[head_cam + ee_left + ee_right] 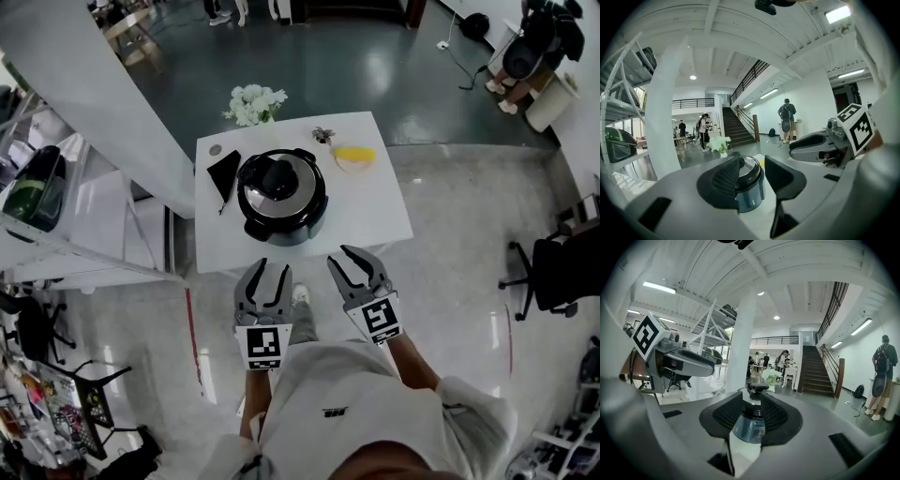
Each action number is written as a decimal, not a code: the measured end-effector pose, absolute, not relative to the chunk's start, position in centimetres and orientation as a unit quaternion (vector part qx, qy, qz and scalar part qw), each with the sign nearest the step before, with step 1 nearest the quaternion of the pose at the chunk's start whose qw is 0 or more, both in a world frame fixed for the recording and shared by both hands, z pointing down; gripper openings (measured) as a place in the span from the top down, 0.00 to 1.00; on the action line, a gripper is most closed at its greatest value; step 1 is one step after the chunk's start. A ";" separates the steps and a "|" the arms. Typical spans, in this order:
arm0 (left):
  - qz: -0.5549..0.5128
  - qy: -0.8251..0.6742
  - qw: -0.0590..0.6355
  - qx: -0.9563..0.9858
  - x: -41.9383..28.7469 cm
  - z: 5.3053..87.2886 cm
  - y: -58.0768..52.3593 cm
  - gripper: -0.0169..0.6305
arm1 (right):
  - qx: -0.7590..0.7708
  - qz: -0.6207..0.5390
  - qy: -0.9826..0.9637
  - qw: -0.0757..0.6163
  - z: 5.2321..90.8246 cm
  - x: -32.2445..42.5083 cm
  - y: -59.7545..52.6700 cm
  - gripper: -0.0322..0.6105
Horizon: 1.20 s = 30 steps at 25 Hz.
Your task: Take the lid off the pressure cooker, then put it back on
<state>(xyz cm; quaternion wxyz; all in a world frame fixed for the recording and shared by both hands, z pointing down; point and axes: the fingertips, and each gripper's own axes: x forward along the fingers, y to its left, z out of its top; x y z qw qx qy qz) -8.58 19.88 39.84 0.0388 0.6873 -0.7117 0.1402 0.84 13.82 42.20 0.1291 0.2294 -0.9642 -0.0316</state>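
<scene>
The pressure cooker (281,199) is seen standing on the white table (375,225), about midway along the near edge and a little back from it. Its lid (279,180) is seated on top, with the black handle across the middle. A flat black item (225,173) is laid just beside the cooker toward the left edge, a yellow object (353,157) is set near the far right corner, and white flowers (255,103) are placed at the far edge.

The left gripper (267,269) and the right gripper (340,255) are held side by side just off the near edge, pointed at the cooker and apart from it. In both gripper views the jaws are drawn in to a narrow gap, and nothing is gripped; the cooker is only framed beyond them.

No step of the task can be read as done. The lid is judged not yet lifted, so both its removal and its refitting are left. Before the handle can be taken, the jaws would probably need to be widened.
</scene>
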 end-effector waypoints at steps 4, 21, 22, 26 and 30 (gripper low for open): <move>0.146 -0.705 0.044 0.693 -10.7 40.2 17.4 0.69 | 0.229 -0.032 -0.964 0.131 42.5 -1.5 11.4 0.78; 0.157 -0.662 0.071 0.730 -18.0 42.2 8.7 0.69 | 0.259 -0.010 -0.952 0.164 44.2 -9.0 4.2 0.78; 0.158 -0.658 0.074 0.733 -18.3 42.4 8.3 0.69 | 0.263 -0.004 -0.950 0.169 44.1 -9.3 3.9 0.78; 0.163 -0.641 0.084 0.745 -19.4 43.2 6.3 0.69 | 0.269 -0.012 -0.948 0.172 44.6 -10.6 2.4 0.78; 0.169 -0.623 0.090 0.758 -19.8 43.8 4.5 0.68 | 0.280 -0.001 -0.942 0.184 44.9 -11.2 1.2 0.78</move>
